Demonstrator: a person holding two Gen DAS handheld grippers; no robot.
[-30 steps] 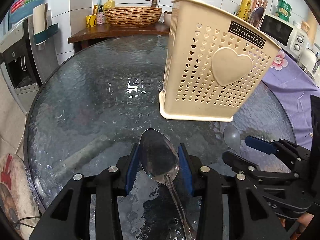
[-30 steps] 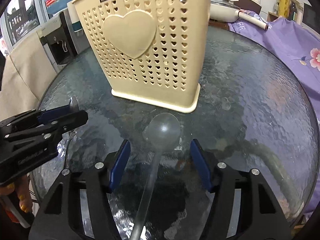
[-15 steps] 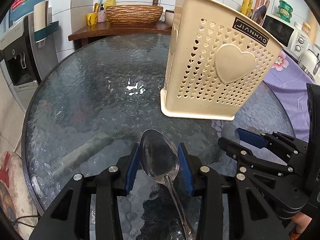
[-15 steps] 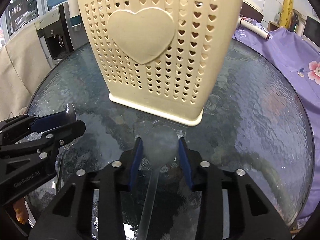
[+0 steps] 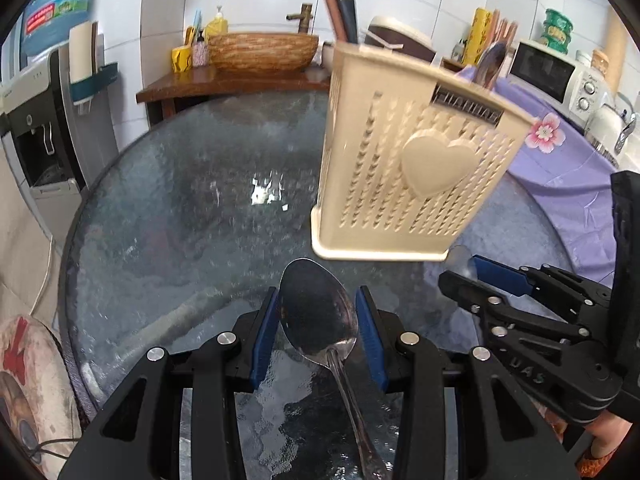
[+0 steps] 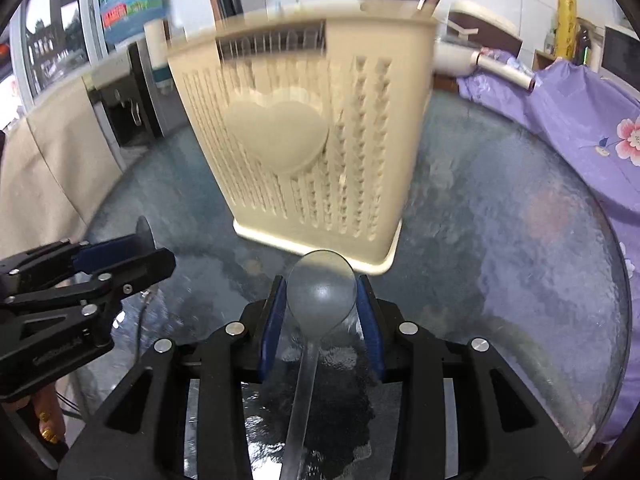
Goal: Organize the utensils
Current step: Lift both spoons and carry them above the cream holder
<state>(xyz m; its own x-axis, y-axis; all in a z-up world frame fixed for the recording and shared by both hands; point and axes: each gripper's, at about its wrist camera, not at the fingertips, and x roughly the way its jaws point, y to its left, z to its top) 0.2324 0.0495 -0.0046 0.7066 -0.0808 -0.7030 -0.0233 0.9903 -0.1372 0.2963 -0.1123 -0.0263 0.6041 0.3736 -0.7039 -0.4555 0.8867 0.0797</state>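
My left gripper (image 5: 317,295) is shut on the bowl of a metal spoon (image 5: 320,320), whose handle runs back toward the camera. My right gripper (image 6: 321,280) is shut on the bowl of a clear plastic spoon (image 6: 322,298). Both spoons hang just above the round glass table (image 5: 180,208). A cream perforated utensil holder (image 6: 304,140) with a heart on its side stands upright right ahead of both grippers; several handles stick out of its top. In the left wrist view the right gripper (image 5: 468,276) sits to the right, and in the right wrist view the left gripper (image 6: 148,248) sits to the left.
A purple flowered cloth (image 6: 580,112) covers the surface beyond the table's right edge. A water dispenser (image 5: 36,132) stands at the left. Behind the table is a wooden shelf (image 5: 224,84) with a woven basin, and a microwave (image 5: 560,72) at the far right.
The right gripper's jaws closed on the clear spoon's bowl. Both grippers then rose with their spoons, and the holder sits lower in both views.
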